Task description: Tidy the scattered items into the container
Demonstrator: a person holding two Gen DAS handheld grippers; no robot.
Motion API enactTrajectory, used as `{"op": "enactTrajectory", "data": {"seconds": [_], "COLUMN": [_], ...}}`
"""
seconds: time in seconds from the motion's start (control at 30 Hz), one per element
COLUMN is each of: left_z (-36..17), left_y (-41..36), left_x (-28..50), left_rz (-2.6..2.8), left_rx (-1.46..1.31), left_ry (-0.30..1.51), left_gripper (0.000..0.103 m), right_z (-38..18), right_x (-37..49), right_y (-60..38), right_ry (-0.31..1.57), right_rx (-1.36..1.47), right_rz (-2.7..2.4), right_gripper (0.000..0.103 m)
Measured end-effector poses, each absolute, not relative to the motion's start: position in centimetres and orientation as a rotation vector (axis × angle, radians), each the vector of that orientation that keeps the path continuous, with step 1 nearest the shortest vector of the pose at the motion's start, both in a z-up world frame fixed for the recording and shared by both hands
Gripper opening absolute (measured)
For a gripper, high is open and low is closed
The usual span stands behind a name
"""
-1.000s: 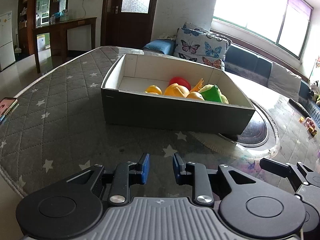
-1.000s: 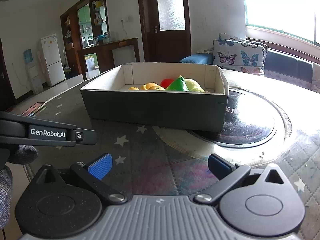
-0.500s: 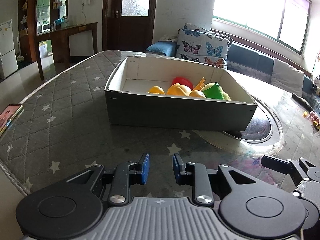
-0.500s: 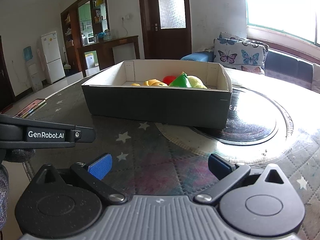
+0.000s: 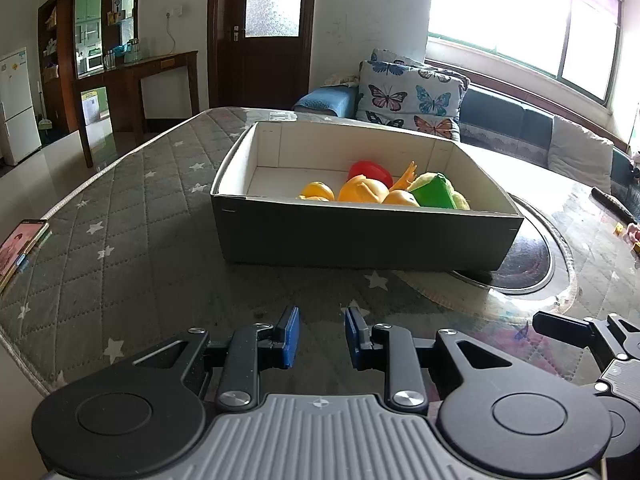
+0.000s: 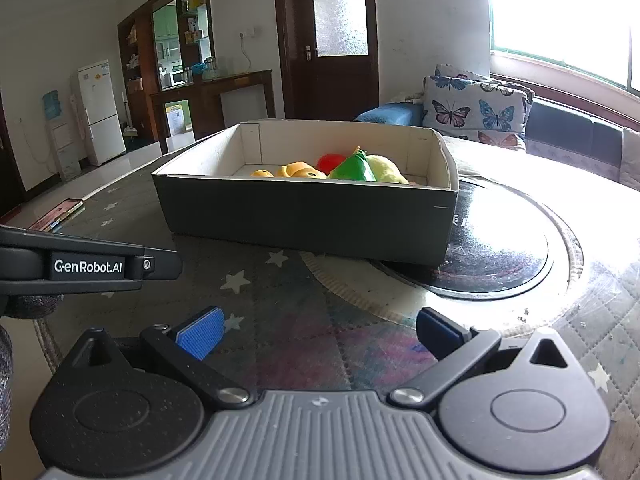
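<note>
Both claws, left claw (image 5: 318, 336) and right claw (image 6: 320, 330), are hanging apart and empty just before the dark open cardboard box (image 5: 360, 236), where the plastic toy fruits (image 5: 384, 194) are lying.

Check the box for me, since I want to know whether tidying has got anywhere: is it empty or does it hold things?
It holds things: toy fruit lies inside the box, with bare floor left.

Black left gripper (image 5: 318, 336) with blue ribbed pads, silver screws, grey ridged housing, white GenRobot.AI lettering (image 6: 88, 267)
</note>
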State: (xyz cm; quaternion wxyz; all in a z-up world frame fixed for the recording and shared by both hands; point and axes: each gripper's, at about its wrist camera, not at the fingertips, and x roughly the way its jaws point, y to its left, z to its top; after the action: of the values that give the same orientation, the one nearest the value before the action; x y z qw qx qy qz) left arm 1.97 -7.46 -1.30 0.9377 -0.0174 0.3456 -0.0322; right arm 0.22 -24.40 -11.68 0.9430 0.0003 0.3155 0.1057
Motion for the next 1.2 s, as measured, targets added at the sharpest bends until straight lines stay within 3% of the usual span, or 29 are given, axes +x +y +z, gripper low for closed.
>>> {"op": "enactTrajectory", "data": {"seconds": [1.2], "left_z": [-1.5], "left_y": [-8.1], "left_x": [5.0], "left_rz": [-0.054], "left_rx": [0.000], "left_ry": [0.724], "left_gripper": [0.028], "right_z": [-12.3], "right_x": [3.4], "right_y": [-24.6], "right_ry": [0.679], "right_rx": [0.011], "right_rz": [0.223], "right_gripper": [0.103]}}
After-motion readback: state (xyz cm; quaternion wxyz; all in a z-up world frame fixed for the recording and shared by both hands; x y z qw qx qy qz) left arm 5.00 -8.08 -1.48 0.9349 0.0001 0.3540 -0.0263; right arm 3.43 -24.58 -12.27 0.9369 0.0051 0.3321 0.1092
